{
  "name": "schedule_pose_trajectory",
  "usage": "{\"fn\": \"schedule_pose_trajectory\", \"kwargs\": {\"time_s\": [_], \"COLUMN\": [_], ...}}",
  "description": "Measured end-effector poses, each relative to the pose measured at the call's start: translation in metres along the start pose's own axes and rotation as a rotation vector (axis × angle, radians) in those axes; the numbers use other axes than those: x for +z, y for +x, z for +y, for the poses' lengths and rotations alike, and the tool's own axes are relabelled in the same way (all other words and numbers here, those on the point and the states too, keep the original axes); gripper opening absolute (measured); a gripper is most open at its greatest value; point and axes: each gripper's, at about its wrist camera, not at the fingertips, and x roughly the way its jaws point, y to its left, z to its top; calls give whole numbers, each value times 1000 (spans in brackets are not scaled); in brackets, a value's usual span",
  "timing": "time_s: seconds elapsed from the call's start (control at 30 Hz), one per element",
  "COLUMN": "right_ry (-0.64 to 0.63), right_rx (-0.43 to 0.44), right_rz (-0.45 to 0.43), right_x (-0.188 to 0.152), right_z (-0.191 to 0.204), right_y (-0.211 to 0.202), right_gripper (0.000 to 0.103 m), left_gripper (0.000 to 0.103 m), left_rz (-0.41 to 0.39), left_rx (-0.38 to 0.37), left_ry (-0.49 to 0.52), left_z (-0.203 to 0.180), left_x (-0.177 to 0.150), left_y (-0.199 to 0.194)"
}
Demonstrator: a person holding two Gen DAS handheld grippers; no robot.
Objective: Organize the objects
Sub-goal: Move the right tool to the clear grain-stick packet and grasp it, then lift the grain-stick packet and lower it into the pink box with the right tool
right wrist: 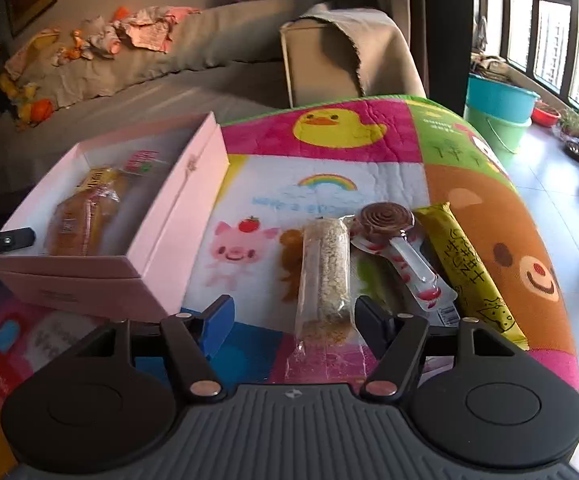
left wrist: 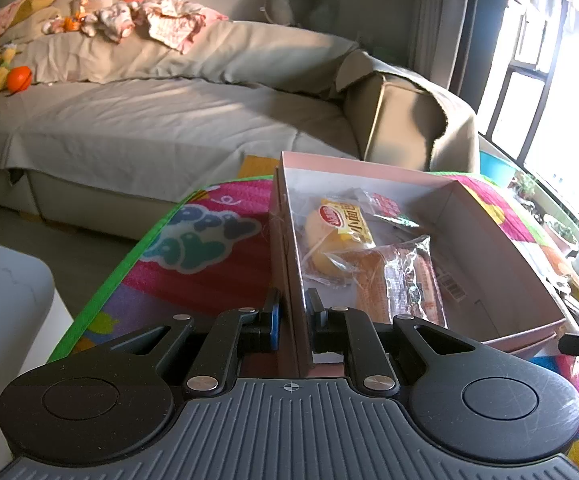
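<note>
Two claws worked: the left claw (left wrist: 292,322) pinched the pink box (left wrist: 505,240) wall; the right claw (right wrist: 295,322) gaped around a light, crinkly oat bar (right wrist: 324,276), best grasped mid-length.

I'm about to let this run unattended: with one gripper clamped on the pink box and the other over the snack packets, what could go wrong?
1. The right gripper straddles the oat bar, whose clear wrapper looks slippery and may slide out as the fingers close.
2. The lollipop lies close beside the bar; the right finger could catch or drag it.
3. The left gripper pinches only the thin wall of the pink box; a pull might bend it or tip the pastries.
</note>
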Motion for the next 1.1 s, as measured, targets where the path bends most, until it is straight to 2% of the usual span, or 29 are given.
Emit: {"fn": "schedule_pose_trajectory", "kwargs": {"time_s": [0.27,0.37,0.43,0.47,0.57,0.97,1.03,1.07,1.1], "right_ry": [-12,-10,-18,-21,-29,-45,-41,-39,-41], "right_rx": [-71,-69,-76,-67,-47,-7,-3,1,4], "right_rz": [8,36,36,41,44,15,-2,-7,-15], "right_x": [13,16,15,14,11,-9,-10,-10,-10], "right_z": [0,1,5,6,9,17,18,18,18], "right_y": [29,40,40,38,28,-50,-66,-74,-81], "right_gripper": [66,50,45,40,30,26,11,6,6], "left_gripper": [15,15,15,15,16,16,16,16,16], "left_rz": [0,1,1,0,0,-3,-4,-4,-5], "left_rx": [-1,-2,-2,-3,-2,-15,-15,-16,-17], "left_ry": [4,4,3,2,2,-3,-4,-4,-6], "left_z": [1,1,1,1,1,2,2,2,2], "left_x": [-2,-1,-1,-1,-1,0,0,0,0], "left_y": [0,0,0,0,0,-1,-1,-1,-1]}}
